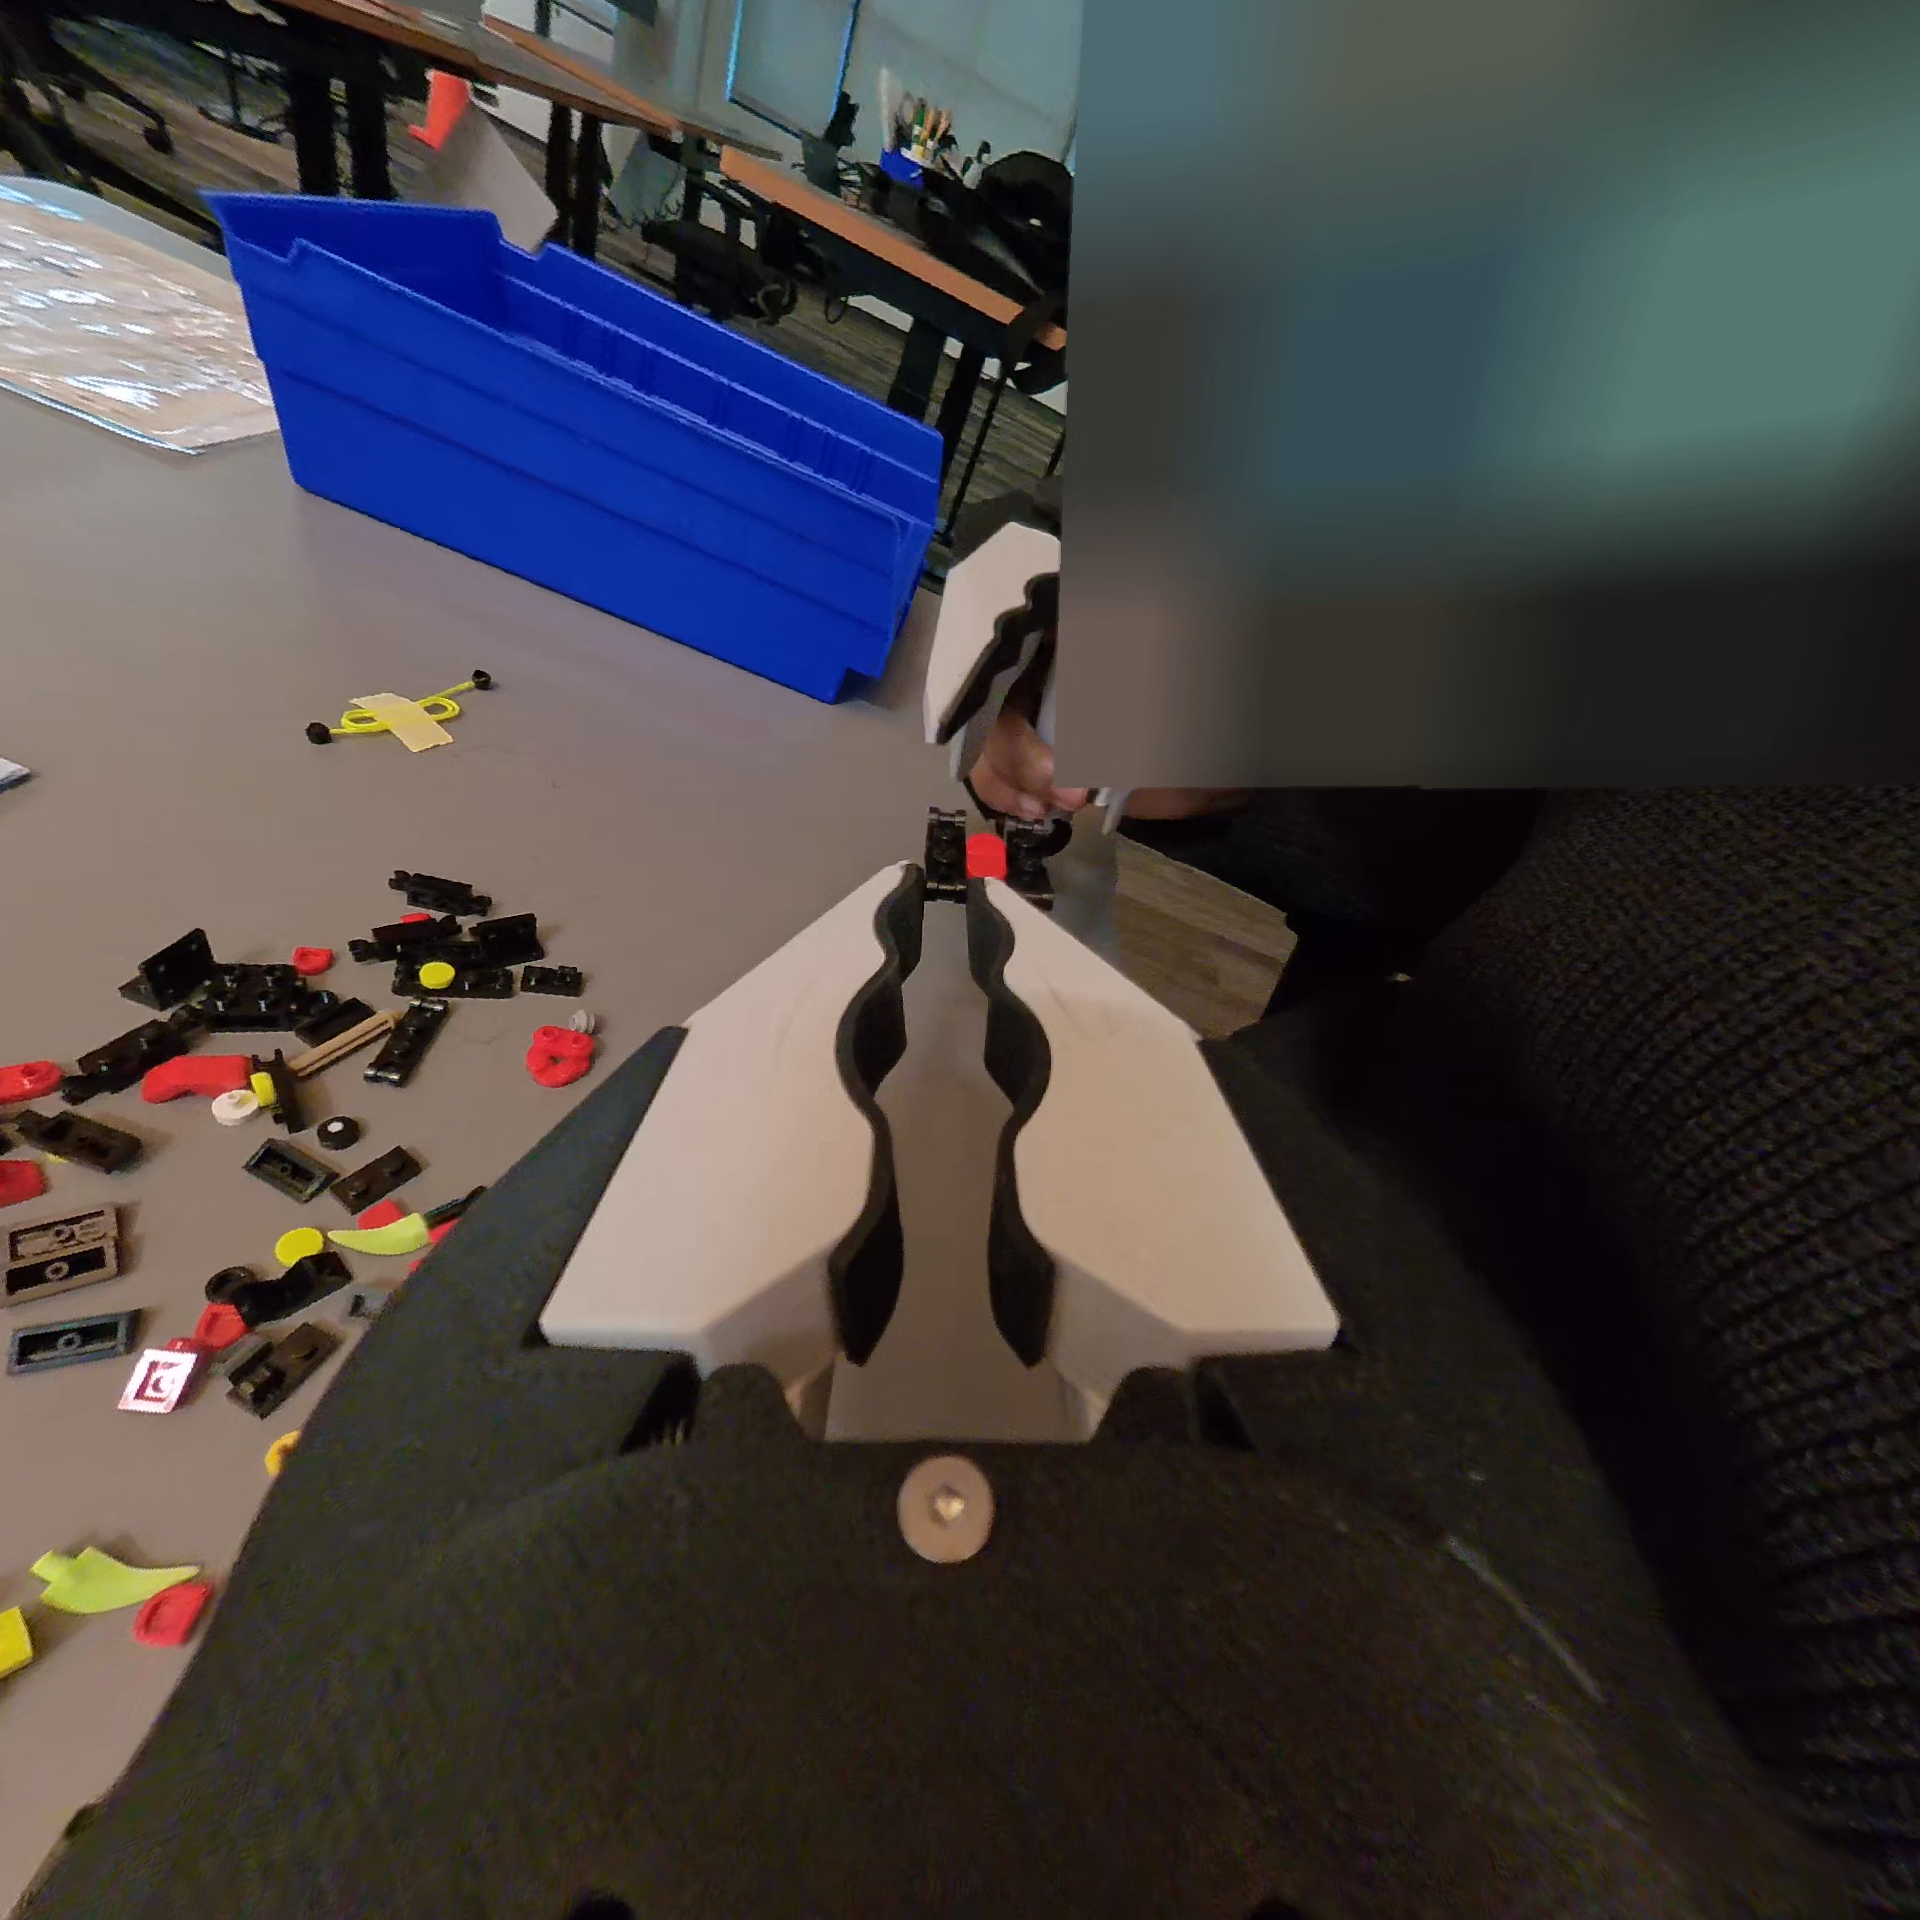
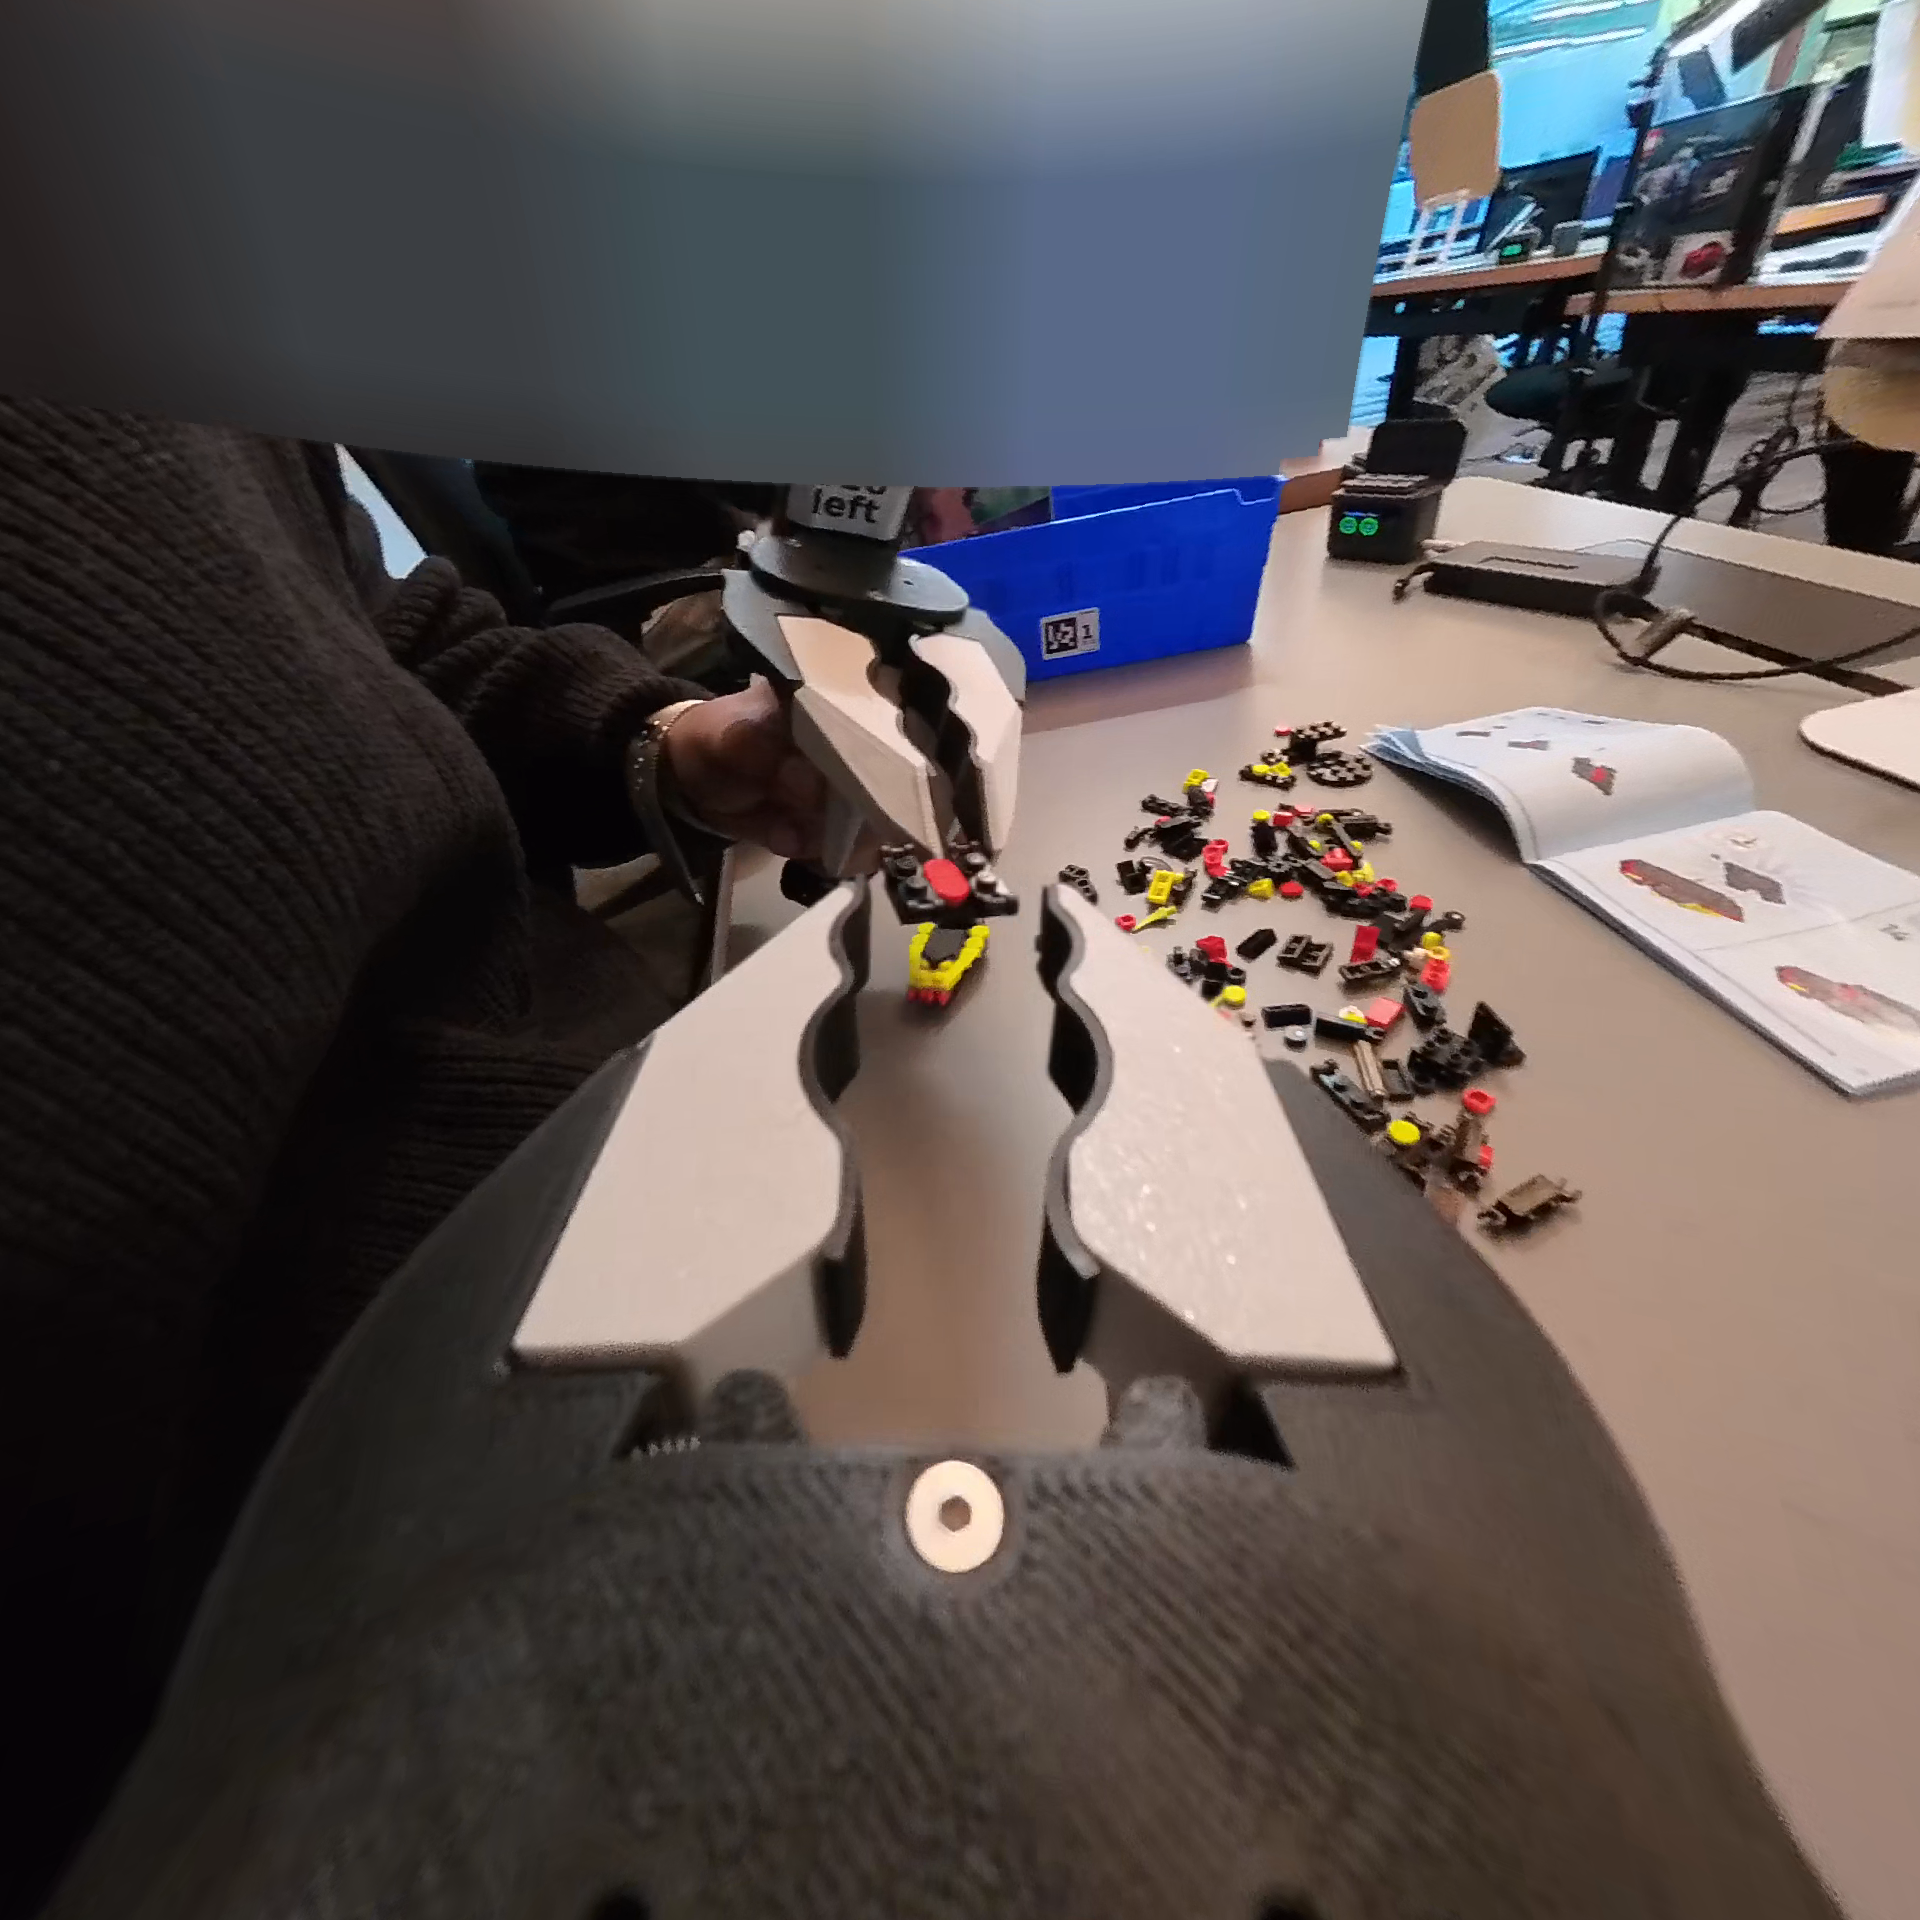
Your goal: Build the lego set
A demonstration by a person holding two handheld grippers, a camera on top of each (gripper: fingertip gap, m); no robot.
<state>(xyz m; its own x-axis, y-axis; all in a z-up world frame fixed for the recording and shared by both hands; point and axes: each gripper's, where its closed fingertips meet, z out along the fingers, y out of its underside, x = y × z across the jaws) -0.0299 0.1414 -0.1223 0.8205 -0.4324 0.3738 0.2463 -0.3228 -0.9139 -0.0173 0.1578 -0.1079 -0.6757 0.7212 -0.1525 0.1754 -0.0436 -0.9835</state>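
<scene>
While our left gripper (image 2: 961, 847) pinches the black brick assembly (image 2: 951, 888) with its red stud, our right gripper (image 2: 951, 935) hangs spread just beside it. We judge a steady hold matters most, above the small yellow-and-black build (image 2: 943, 961).

Open grey table (image 2: 1558, 1455): bare stretch near the right gripper (image 2: 951, 925), whose jaws stand apart.
Obstructions: scattered brick pile (image 2: 1340, 935) to the right; open booklet (image 2: 1714, 862) beyond it; blue bin (image 2: 1143, 571) far; small yellow-and-black model (image 2: 945, 961) just ahead; left gripper (image 2: 961, 842) pinching a black brick assembly (image 2: 951, 888) directly above that.
</scene>
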